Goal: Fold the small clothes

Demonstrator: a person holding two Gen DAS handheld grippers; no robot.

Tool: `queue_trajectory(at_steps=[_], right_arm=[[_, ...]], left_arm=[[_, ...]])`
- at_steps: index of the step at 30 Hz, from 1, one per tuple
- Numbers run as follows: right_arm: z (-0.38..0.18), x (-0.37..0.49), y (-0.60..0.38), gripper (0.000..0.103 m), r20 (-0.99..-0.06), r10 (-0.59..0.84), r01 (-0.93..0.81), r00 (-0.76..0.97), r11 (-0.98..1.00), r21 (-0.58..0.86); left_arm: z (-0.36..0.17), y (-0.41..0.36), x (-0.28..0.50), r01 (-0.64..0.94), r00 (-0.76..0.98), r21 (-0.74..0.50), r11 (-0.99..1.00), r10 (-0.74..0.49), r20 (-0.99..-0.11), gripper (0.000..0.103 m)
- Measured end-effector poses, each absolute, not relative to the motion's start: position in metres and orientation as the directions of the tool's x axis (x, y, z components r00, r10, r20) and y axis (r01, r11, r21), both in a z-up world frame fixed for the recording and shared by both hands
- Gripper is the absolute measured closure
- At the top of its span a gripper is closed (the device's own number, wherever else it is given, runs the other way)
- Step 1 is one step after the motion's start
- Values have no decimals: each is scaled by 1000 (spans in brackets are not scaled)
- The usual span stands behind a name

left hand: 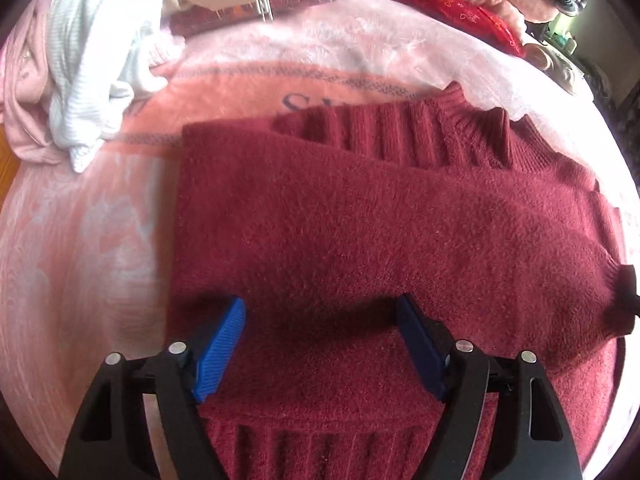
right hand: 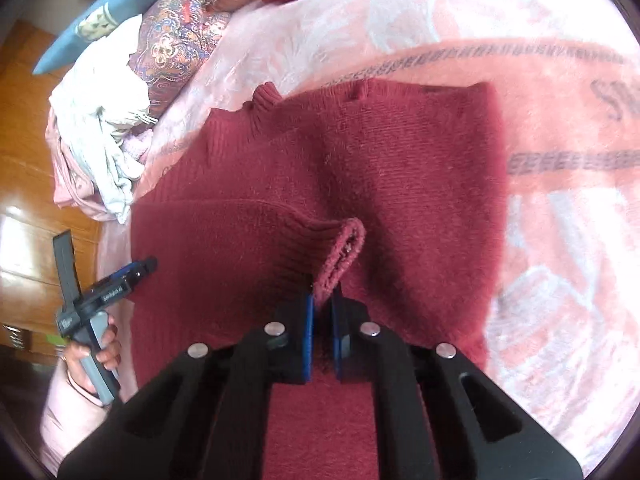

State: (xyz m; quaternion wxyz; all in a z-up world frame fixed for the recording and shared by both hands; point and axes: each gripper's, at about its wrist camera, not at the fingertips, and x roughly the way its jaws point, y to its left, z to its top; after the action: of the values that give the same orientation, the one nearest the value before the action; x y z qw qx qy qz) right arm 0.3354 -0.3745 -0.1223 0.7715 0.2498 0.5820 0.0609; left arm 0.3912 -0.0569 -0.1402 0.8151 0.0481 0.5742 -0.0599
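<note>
A dark red knit sweater (left hand: pixel 340 216) lies spread on a pink blanket (left hand: pixel 80 248), partly folded, its ribbed collar at the far side. My left gripper (left hand: pixel 322 308) is open just above the sweater's near part, holding nothing. In the right wrist view my right gripper (right hand: pixel 323 300) is shut on the ribbed cuff (right hand: pixel 344 252) of a sleeve laid across the sweater (right hand: pixel 420 184). The left gripper (right hand: pixel 132 268) also shows there at the sweater's left edge, held by a hand.
A heap of white and pink clothes (left hand: pixel 80 80) lies at the blanket's far left. Patterned and red cushions (left hand: pixel 460 12) lie along the far edge. A wooden floor (right hand: pixel 28 160) lies beyond the bed's left side.
</note>
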Motion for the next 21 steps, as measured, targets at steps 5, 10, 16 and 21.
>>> queue_trajectory(at_steps=[5,10,16,21], right_arm=[[-145,339,-374,96,-874,386,241,296,855,459],[-125,312,-380,68,-856,367,227,366,856,464],[-113,220,-360,61,-876,315,166,366,904,395],[-120,142,-344,61,-903,273,175,332,923,344]], left_arm=[[-147,-55,392,161,339,6,987,-50,-939,20],[-134,-46,380,148,351,-29,989,-79,-933,21],[-120,-4,306,144,368,-70,987,-119,-922,12],[-132,33,239,143,351,20,990,-32,-936,12]])
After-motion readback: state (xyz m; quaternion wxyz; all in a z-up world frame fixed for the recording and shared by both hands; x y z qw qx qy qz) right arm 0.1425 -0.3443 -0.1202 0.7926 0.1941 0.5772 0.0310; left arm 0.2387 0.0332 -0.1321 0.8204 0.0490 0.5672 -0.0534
